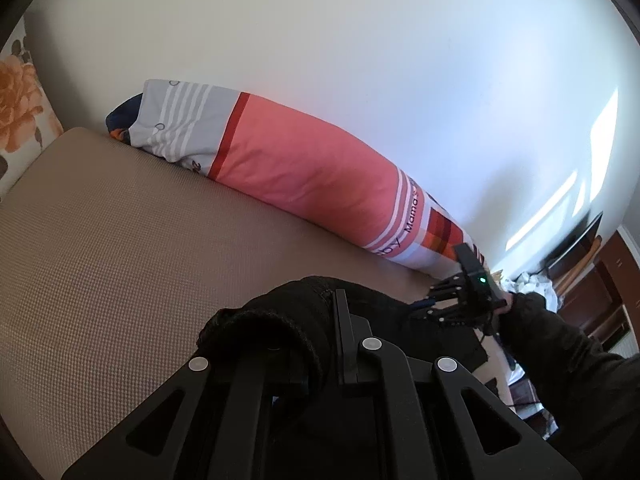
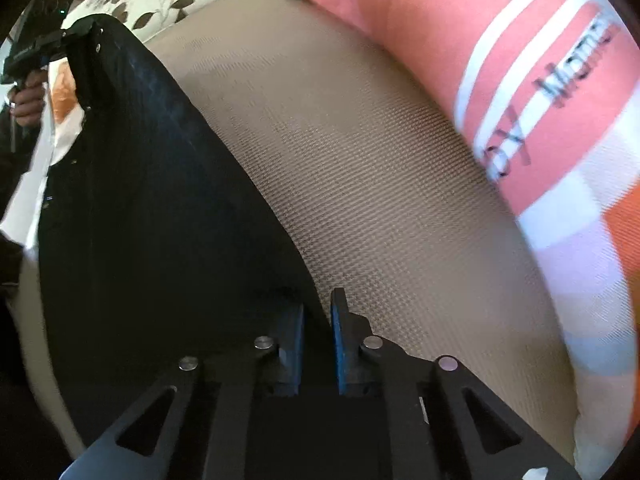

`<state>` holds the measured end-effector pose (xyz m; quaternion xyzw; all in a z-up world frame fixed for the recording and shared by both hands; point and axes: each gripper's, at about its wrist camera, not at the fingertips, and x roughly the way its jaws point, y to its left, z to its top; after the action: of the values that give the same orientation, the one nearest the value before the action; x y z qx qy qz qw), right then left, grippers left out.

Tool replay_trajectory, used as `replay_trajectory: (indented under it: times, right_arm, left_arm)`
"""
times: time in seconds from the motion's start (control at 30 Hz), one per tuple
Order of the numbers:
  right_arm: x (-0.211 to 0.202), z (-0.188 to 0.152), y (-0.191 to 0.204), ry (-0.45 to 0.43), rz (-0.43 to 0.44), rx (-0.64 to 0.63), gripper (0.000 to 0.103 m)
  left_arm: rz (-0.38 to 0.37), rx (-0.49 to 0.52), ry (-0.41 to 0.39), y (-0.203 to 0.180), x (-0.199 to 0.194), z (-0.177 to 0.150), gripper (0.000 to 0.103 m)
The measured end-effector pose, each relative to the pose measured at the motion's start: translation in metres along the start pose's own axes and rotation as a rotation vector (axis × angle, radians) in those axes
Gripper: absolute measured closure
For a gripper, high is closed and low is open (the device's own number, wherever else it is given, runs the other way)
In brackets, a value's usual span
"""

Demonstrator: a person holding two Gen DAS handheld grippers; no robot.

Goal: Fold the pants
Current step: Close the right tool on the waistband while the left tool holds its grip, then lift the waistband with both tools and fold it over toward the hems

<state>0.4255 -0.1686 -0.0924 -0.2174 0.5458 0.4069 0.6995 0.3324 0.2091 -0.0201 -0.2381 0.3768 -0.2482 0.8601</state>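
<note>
Black pants (image 2: pixel 132 208) hang stretched btwn both grippers above the tan mattress (image 2: pixel 360 160), long axis from upper left to bottom centre in the right wrist view. Left hand-held gripper (image 1: pixel 320 332) is clamped on one bunched end, right hand-held gripper (image 2: pixel 316 332) nearly closed on the other. Judged step: carrying/spreading; next, lay flat w/ tension kept.

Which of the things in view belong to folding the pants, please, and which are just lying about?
Part of the job:
- black pants
- left gripper, shut on one end
- right gripper, shut on the other end
- beige mattress underneath

Just lying about:
- pink striped bolster
- floral pillow
- clutter beyond the bed
</note>
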Motion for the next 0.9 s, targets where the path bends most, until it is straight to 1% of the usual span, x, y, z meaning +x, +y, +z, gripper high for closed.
replay_trajectory:
  times: [0.03,0.07,0.1,0.13,0.17,0.23,0.33,0.43,0.5,0.53,0.57,0.67,0.73,0.8,0.9]
  right_arm:
    - [-0.005,-0.002,0.006,-0.02,-0.034,0.002,0.095]
    - [-0.012,-0.004,0.015,-0.05,-0.091,0.004,0.095]
    - [-0.017,-0.006,0.02,-0.065,-0.13,0.007,0.095]
    - [-0.026,-0.009,0.029,-0.094,-0.191,0.024,0.095]
    - [-0.035,-0.011,0.035,-0.115,-0.234,0.045,0.095]
    - [-0.051,-0.017,0.048,-0.154,-0.301,0.072,0.095]
    - [-0.071,-0.024,0.086,-0.194,-0.373,0.097,0.096]
    - [-0.095,-0.042,0.125,-0.22,-0.408,0.116,0.096]
    - [-0.113,-0.061,0.137,-0.237,-0.411,0.14,0.096]
    - [-0.12,-0.069,0.15,-0.245,-0.4,0.161,0.096]
    - [-0.126,-0.085,0.157,-0.251,-0.398,0.167,0.096]
    - [-0.136,-0.114,0.181,-0.258,-0.372,0.194,0.096]
    - [-0.137,-0.129,0.2,-0.251,-0.35,0.209,0.096]
    - [-0.129,-0.143,0.221,-0.241,-0.309,0.226,0.097]
    - [-0.117,-0.166,0.244,-0.214,-0.228,0.254,0.097]
  left_arm:
    - [0.012,0.007,-0.001,0.0,0.0,0.0,0.094]
    - [0.019,0.011,-0.001,0.0,0.0,0.0,0.094]
    - [0.023,0.01,0.0,0.0,-0.001,0.0,0.094]
    - [0.024,0.007,0.001,0.0,-0.001,0.0,0.094]
    - [0.032,0.028,0.001,-0.002,-0.003,0.0,0.094]
    - [0.056,0.048,0.003,-0.003,-0.004,0.0,0.094]
    - [0.051,0.053,0.015,-0.005,-0.012,-0.004,0.094]
    - [0.03,0.077,0.015,-0.014,-0.031,-0.013,0.094]
    - [0.021,0.1,0.019,-0.023,-0.046,-0.023,0.094]
    - [0.013,0.104,0.028,-0.027,-0.053,-0.029,0.094]
    - [0.009,0.113,0.036,-0.03,-0.061,-0.037,0.094]
    - [0.012,0.13,0.06,-0.036,-0.083,-0.06,0.094]
    - [0.004,0.124,0.087,-0.034,-0.095,-0.078,0.093]
    - [-0.001,0.108,0.11,-0.031,-0.104,-0.094,0.093]
    - [0.034,0.095,0.173,-0.023,-0.109,-0.124,0.092]
